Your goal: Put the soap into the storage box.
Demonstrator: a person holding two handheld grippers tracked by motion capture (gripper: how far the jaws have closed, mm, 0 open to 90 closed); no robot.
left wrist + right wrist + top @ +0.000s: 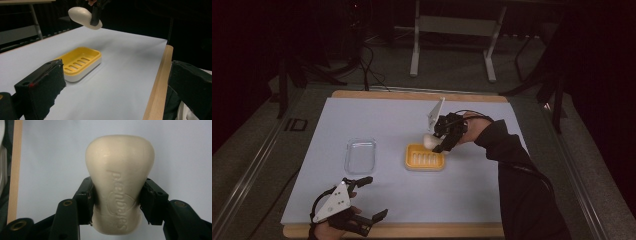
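soap bar (119,182) embossing: a word is seen running lengthwise, roughly "piendojes"; exact letters not resolved.
table edge (296,124) marking: "id" is read.

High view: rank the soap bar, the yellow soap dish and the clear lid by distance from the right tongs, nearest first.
1. Soap bar: clamped in the right tongs, above the dish's far edge.
2. Yellow soap dish: on the mat just below them.
3. Clear lid: farther left on the mat.
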